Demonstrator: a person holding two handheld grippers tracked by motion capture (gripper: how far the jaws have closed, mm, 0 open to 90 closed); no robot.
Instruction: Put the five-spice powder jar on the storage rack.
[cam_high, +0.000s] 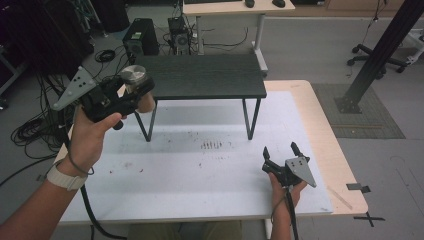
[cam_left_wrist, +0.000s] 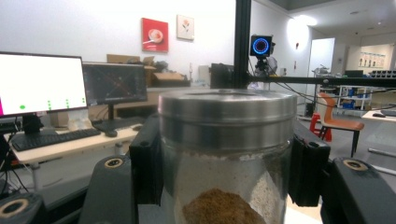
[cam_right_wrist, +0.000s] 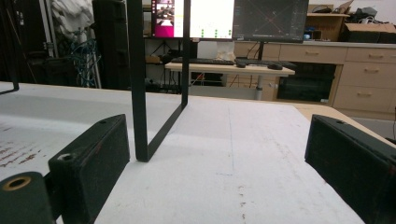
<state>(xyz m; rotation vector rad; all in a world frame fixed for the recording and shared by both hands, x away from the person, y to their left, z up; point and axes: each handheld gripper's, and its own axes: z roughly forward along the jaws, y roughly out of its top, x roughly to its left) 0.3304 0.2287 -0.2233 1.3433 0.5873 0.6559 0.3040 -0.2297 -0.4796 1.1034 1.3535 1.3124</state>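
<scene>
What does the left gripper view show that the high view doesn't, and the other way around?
The left gripper view shows the jar's clear wall up close, with brown powder heaped inside, and the black pads pressed on its sides. The high view shows the left gripper held raised above the white table, beside the small black shelf, and the right gripper resting open on the table. Both show the jar with its metal lid, clamped in the left gripper.
</scene>
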